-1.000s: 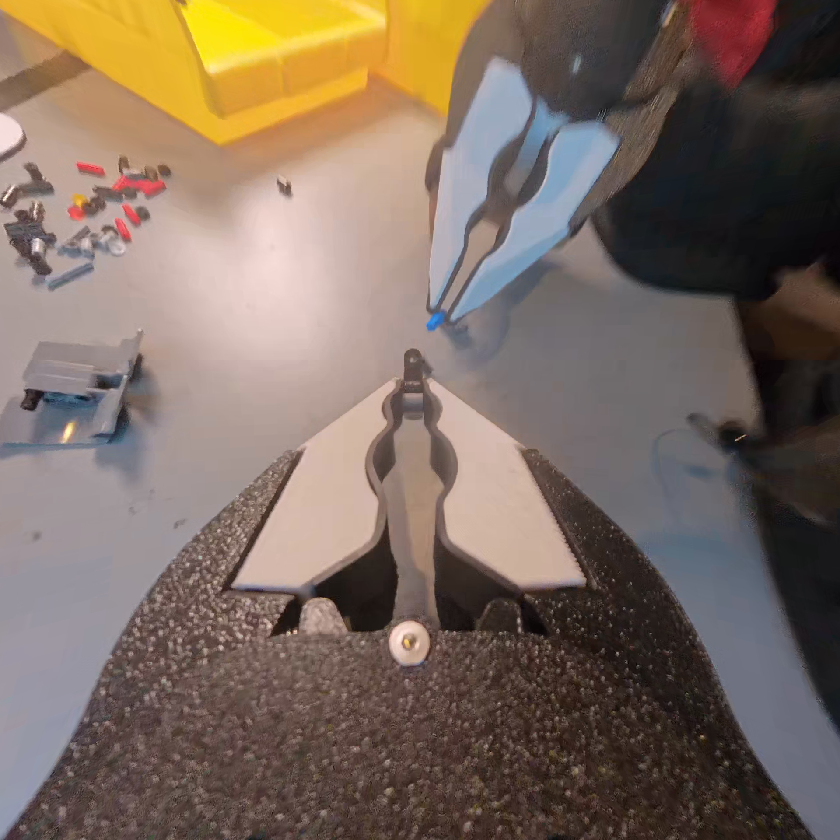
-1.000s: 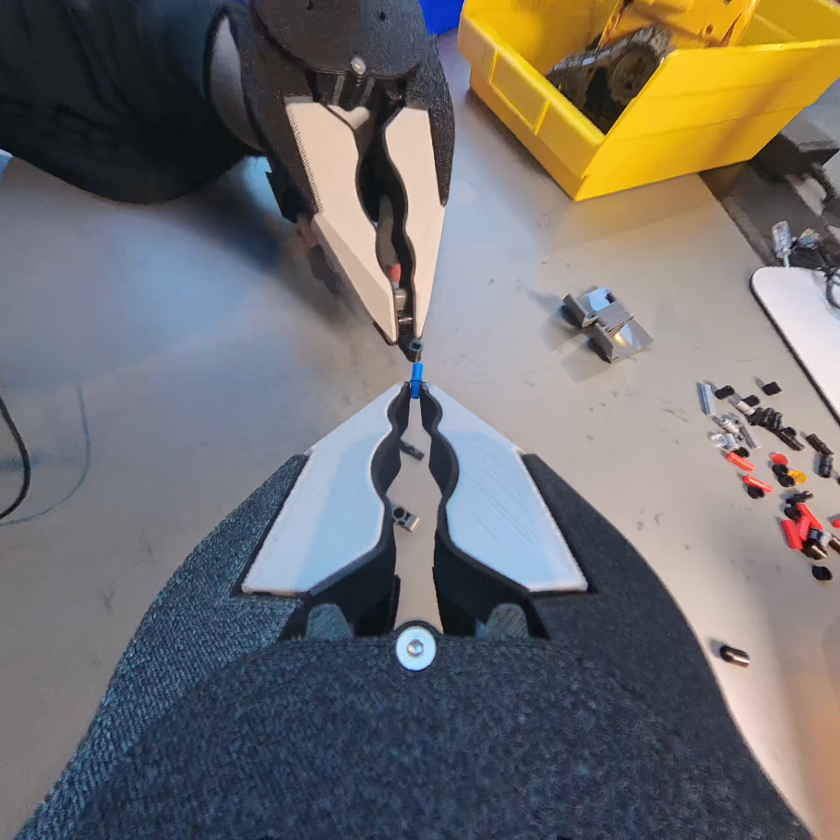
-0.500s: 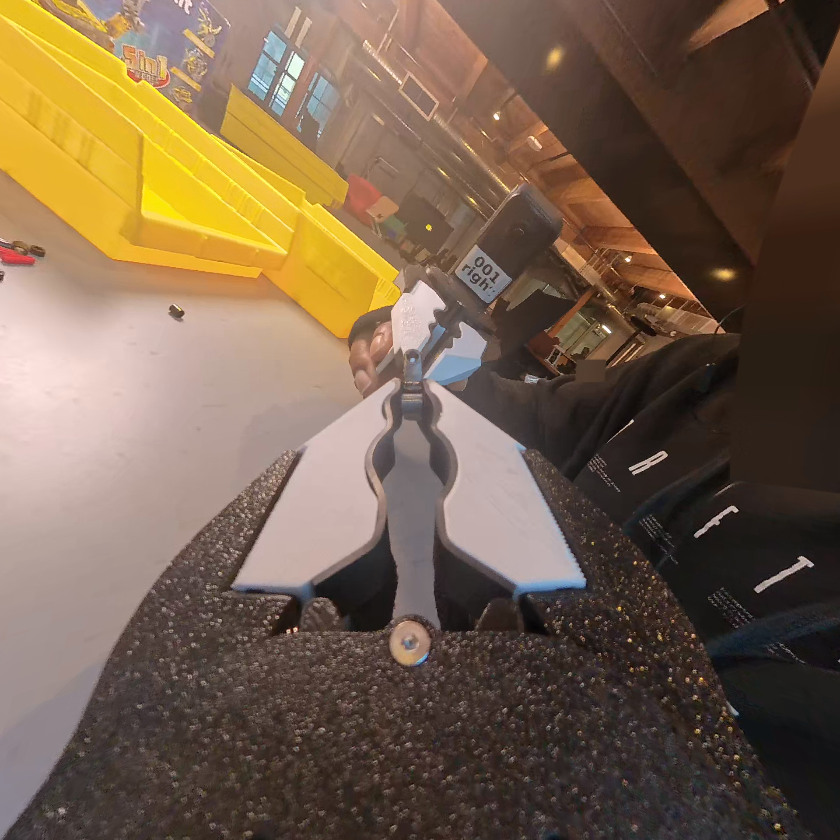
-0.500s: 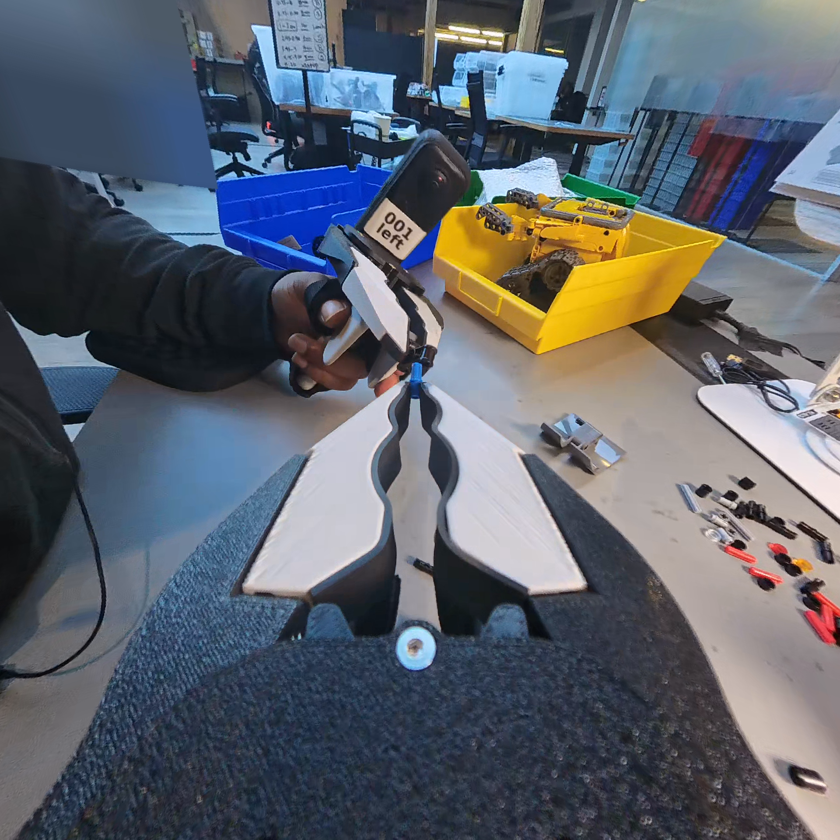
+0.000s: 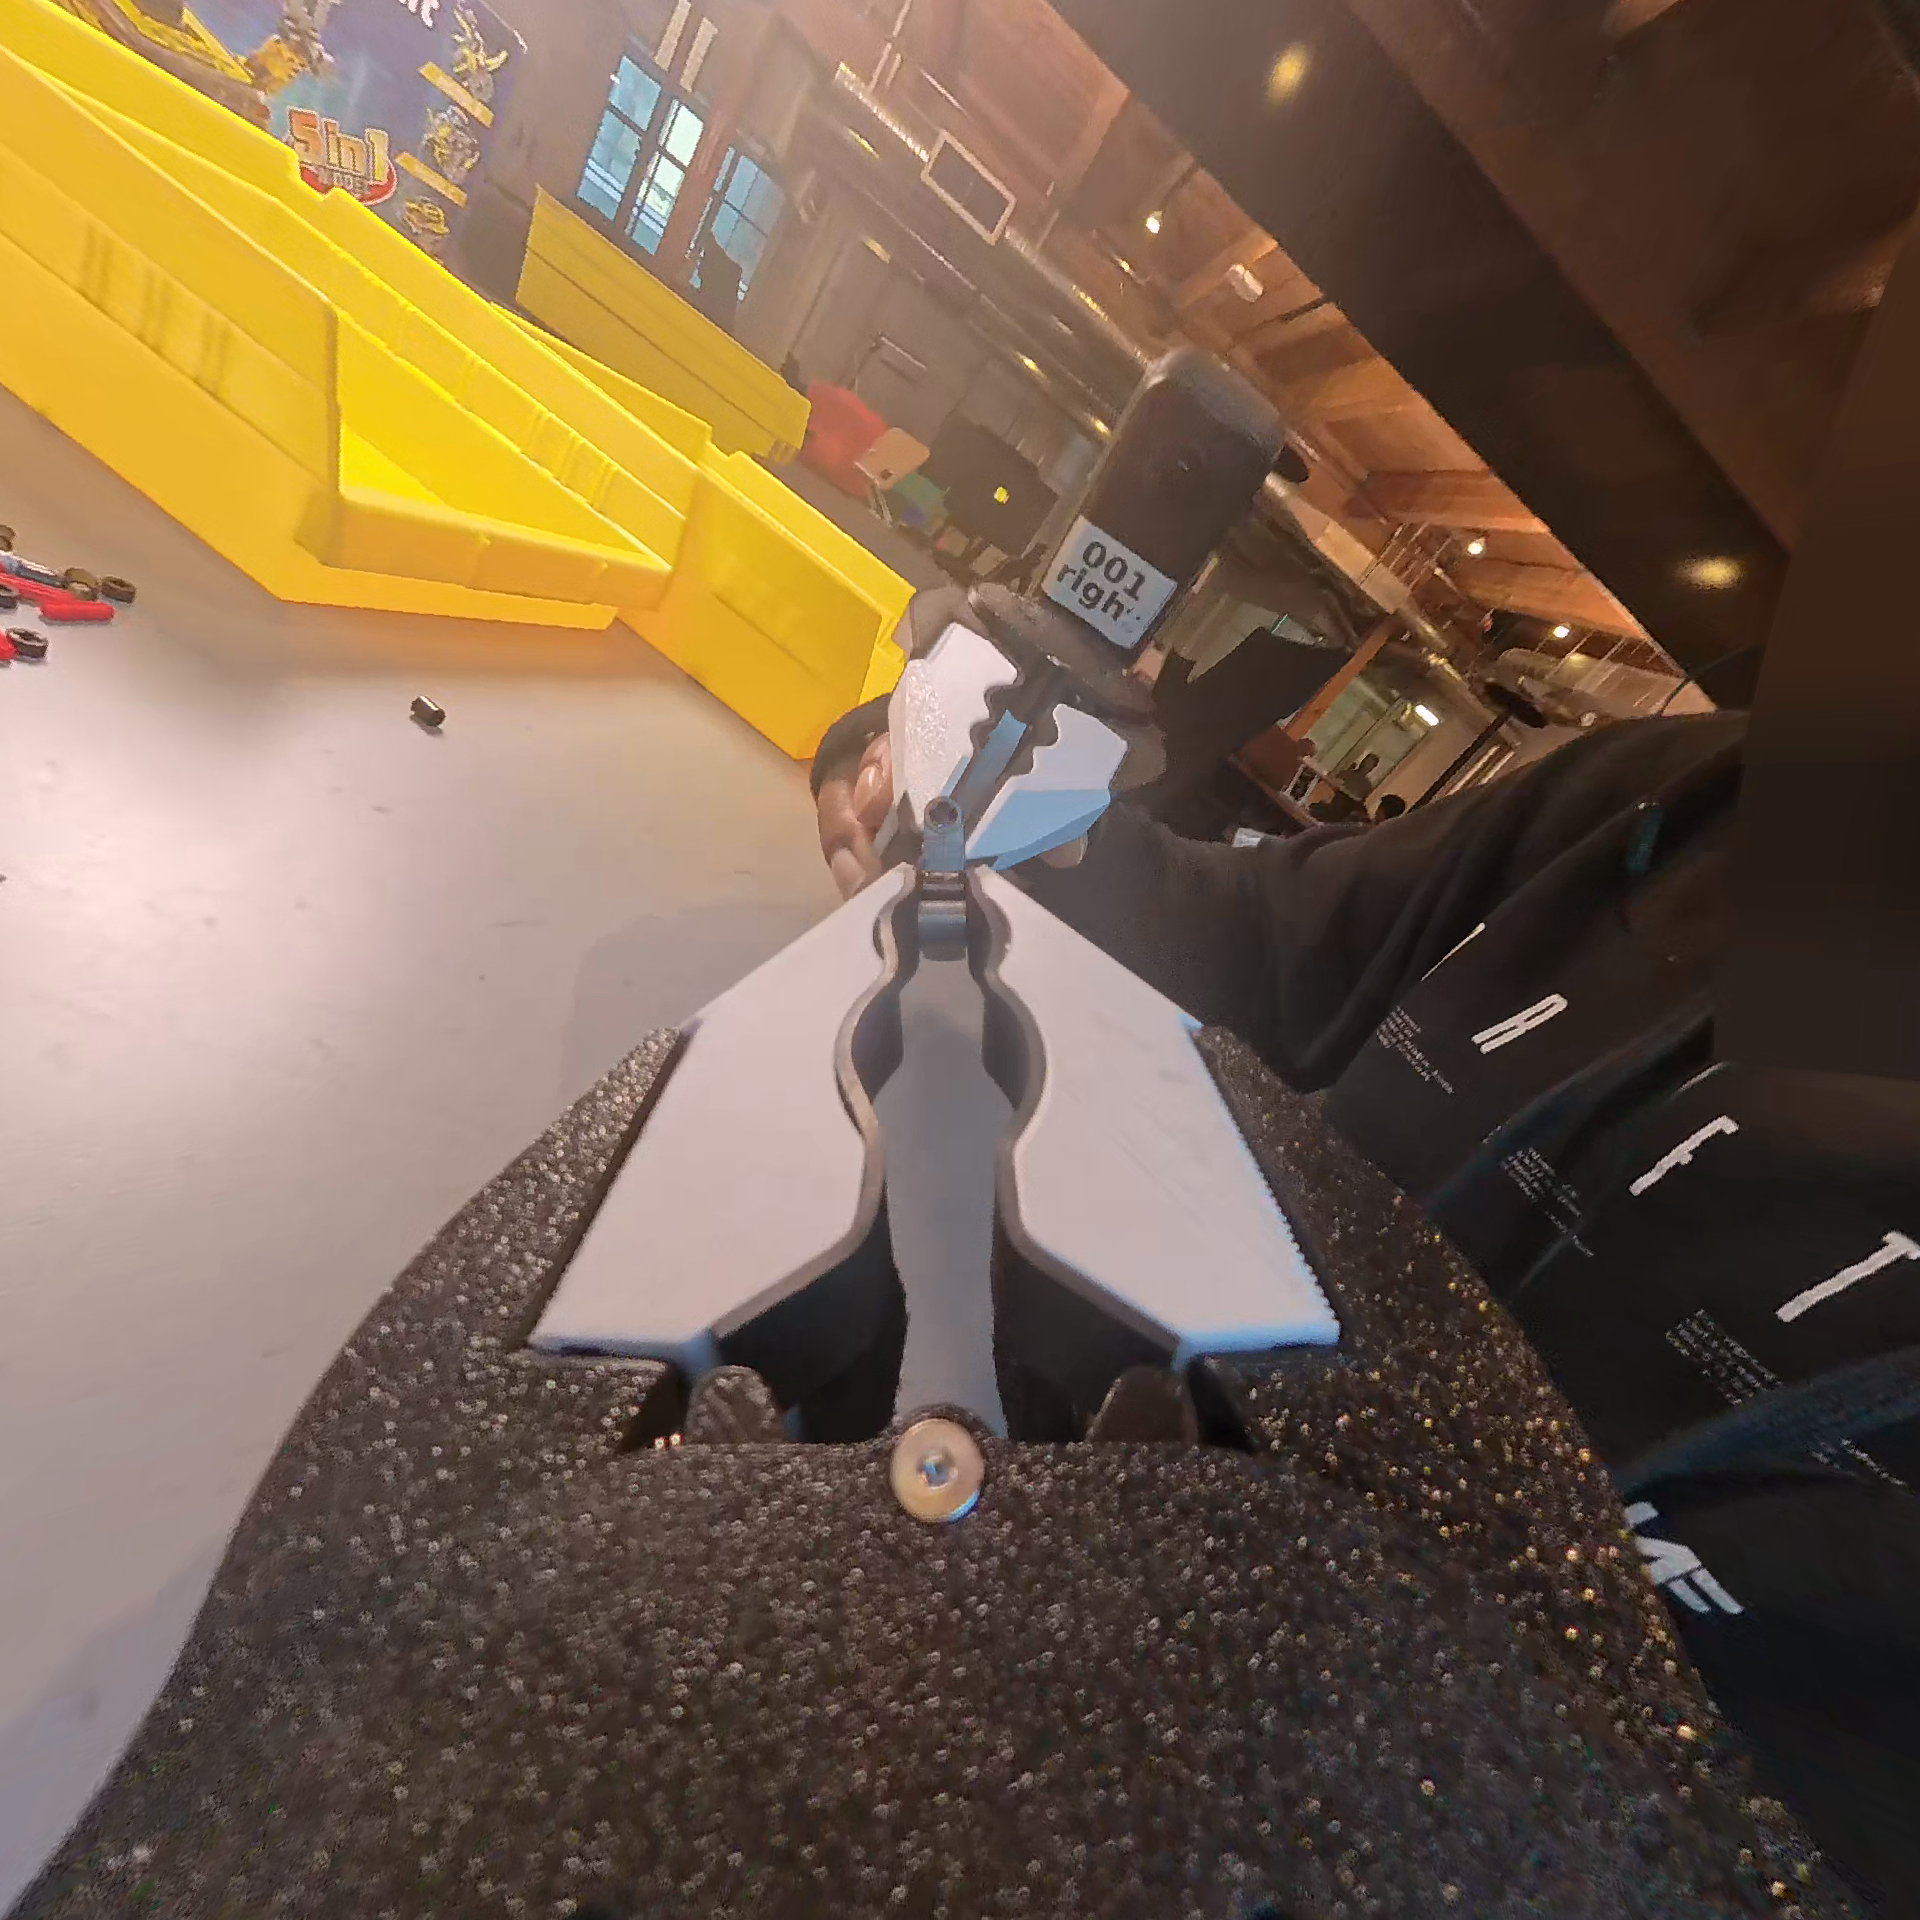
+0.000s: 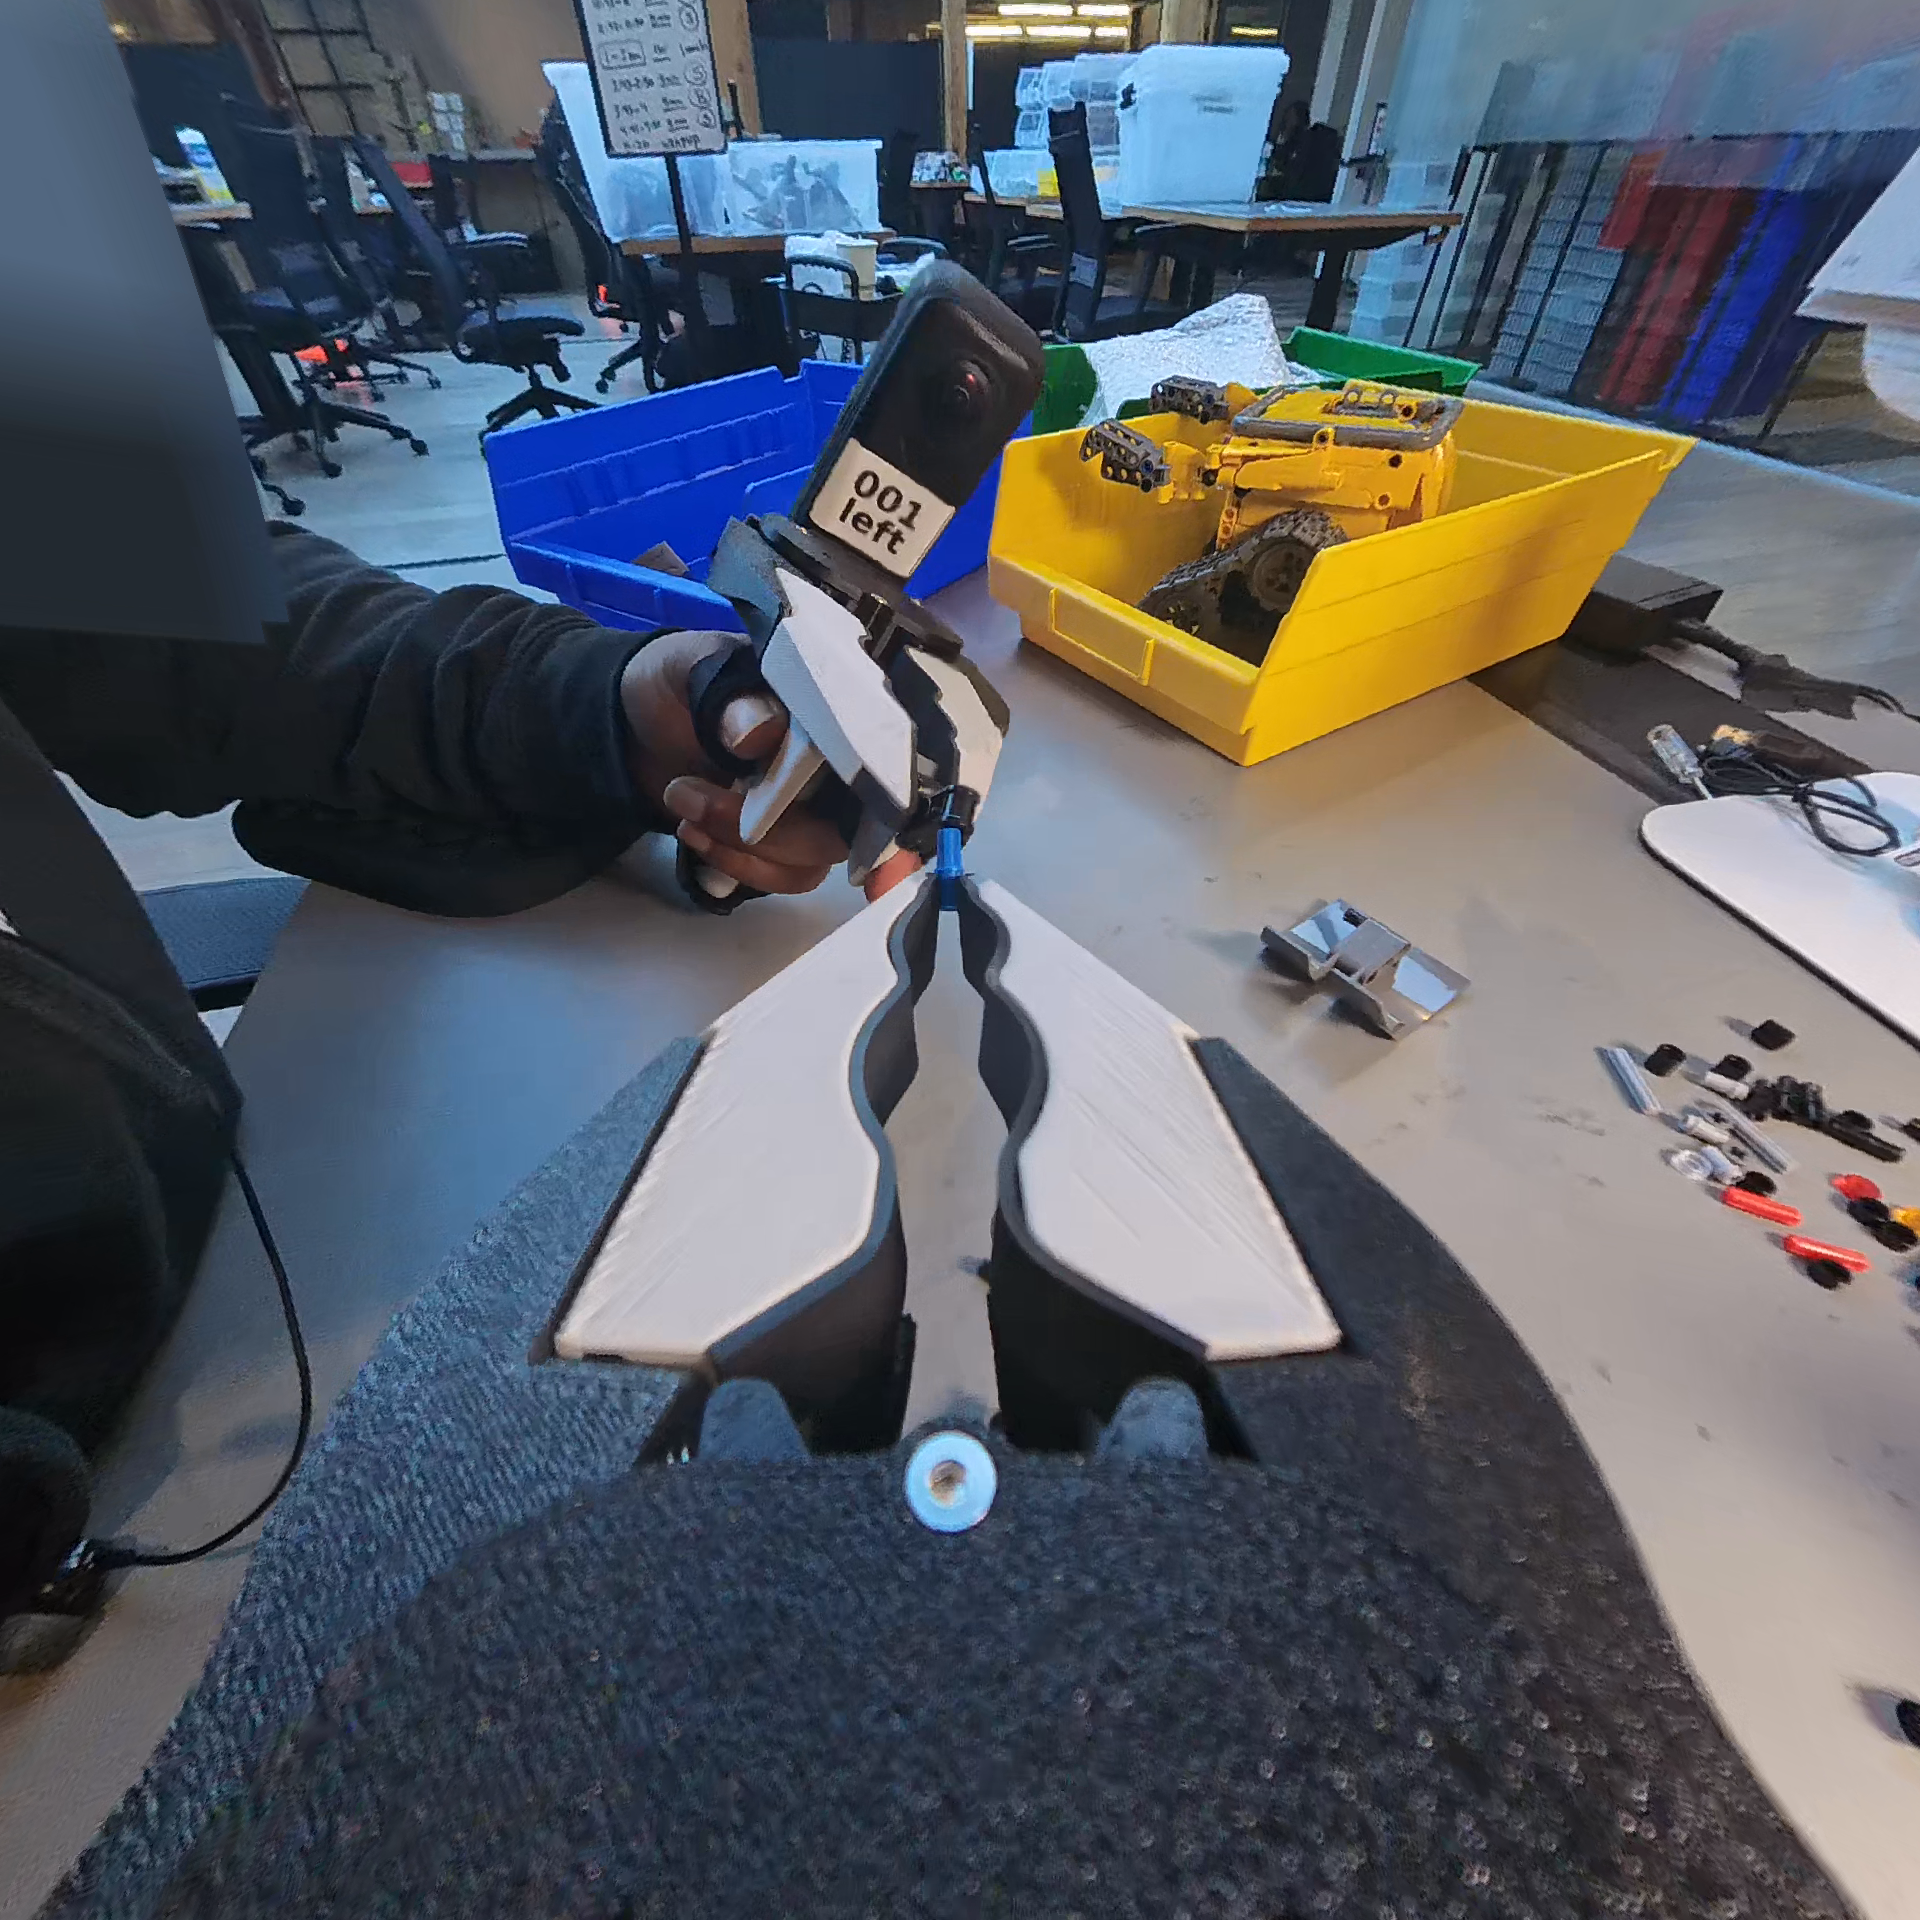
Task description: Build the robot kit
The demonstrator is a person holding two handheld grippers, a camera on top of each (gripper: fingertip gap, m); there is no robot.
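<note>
**Two small parts meeting tip to tip above the table**

Containers, largest first: a yellow bin (image 6: 1340,623), upper right of the right wrist view, is holding a yellow tracked model (image 6: 1309,488); a blue bin (image 6: 665,499) at upper centre is showing little of its contents.

The left gripper (image 5: 943,883) is pinching a small dark connector (image 5: 943,831) at frame centre. The right gripper (image 6: 948,896) is pinching a blue pin (image 6: 948,847), which is touching the connector.

Risk, as a judgement: both grips are sitting at the very fingertips, so off-axis pressure could be twisting either part loose onto the table (image 6: 1195,790).
</note>
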